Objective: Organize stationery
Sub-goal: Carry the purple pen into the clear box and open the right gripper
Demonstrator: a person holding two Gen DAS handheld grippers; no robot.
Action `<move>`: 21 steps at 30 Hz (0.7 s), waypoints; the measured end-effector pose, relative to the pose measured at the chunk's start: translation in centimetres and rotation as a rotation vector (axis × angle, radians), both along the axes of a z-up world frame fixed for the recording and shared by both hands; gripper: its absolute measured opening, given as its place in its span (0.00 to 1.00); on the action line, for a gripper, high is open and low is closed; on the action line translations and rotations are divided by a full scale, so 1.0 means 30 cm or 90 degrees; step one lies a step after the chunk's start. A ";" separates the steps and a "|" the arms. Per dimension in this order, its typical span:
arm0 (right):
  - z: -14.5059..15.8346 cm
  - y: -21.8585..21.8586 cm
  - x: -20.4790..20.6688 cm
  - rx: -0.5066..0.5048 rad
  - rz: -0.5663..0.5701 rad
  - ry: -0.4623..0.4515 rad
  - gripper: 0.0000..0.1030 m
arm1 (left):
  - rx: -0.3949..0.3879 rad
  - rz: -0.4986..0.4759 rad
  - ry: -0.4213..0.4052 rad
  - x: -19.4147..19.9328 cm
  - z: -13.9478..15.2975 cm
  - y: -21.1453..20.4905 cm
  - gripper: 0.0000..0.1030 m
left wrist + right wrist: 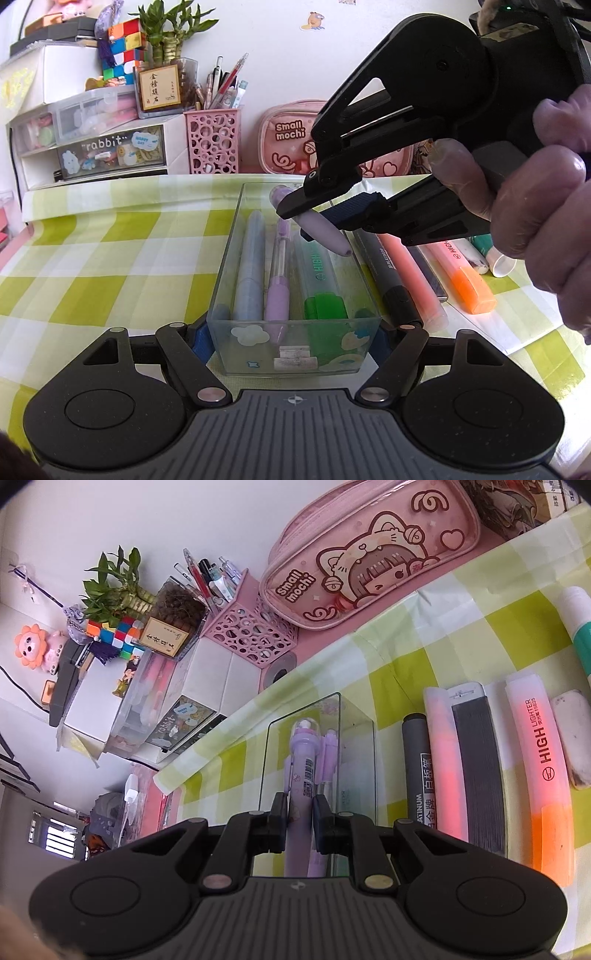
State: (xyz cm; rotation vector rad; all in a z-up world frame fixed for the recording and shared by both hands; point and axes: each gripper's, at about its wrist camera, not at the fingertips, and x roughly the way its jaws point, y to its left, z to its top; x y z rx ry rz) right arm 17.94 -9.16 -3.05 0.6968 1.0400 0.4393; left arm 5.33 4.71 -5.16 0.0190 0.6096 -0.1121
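A clear plastic box [221, 295] stands on the checked cloth and holds a blue pen [249, 273], a purple pen [279, 291] and a green highlighter [321, 288]. My left gripper [291, 336] is shut on the box's near end, a finger on each side. My right gripper [314, 218] is shut on a lilac pen [328, 238] and holds it tilted above the box. In the right wrist view the lilac pen [301, 775] sits between the closed fingers over the box [354, 746].
Right of the box lie a black marker [388, 273], a pink highlighter [413, 280], an orange highlighter [465, 277] and an eraser [572, 738]. A pink pen cup [214, 144], a pink pencil case [295, 140] and drawer units [92, 147] stand at the back.
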 end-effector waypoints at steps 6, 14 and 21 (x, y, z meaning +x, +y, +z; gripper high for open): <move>0.006 0.020 0.005 -0.011 0.011 -0.003 0.37 | 0.000 0.000 0.000 0.000 0.000 0.000 0.73; 0.007 0.041 0.006 -0.024 0.026 0.003 0.38 | 0.000 0.000 0.000 0.000 0.000 0.000 0.73; 0.013 0.050 0.001 -0.028 0.041 -0.004 0.41 | 0.000 -0.001 0.000 0.001 0.000 0.000 0.73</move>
